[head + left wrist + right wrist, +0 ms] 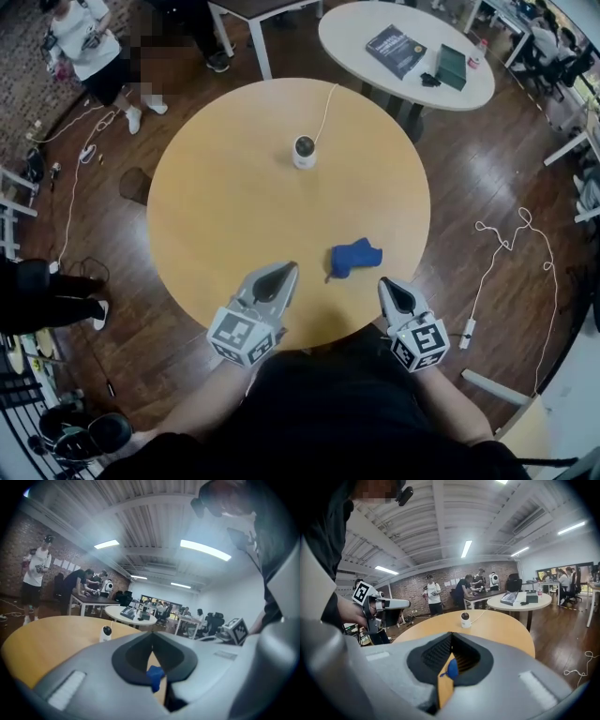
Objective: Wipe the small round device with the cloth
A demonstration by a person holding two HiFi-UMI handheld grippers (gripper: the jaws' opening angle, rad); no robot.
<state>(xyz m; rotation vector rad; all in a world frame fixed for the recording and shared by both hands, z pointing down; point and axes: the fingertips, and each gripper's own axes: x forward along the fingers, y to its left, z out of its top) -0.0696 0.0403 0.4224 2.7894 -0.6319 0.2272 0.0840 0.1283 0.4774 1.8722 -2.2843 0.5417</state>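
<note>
Small round device (304, 151), white and cabled, stands on the far half of the round table (225, 225). Blue cloth (353, 258) lies crumpled near the front edge, between both grippers, touched by neither. Left gripper (287, 270): jaws together, nothing held. Right gripper (385, 283): jaws together, nothing held.

The left gripper (151, 635) fills the bottom of the frame, jaws together, nothing pinched. A blue cloth (155, 677) peeks through under the tips. The small white round device (106, 633) sits on the tan table (47, 644), middle left.
</note>
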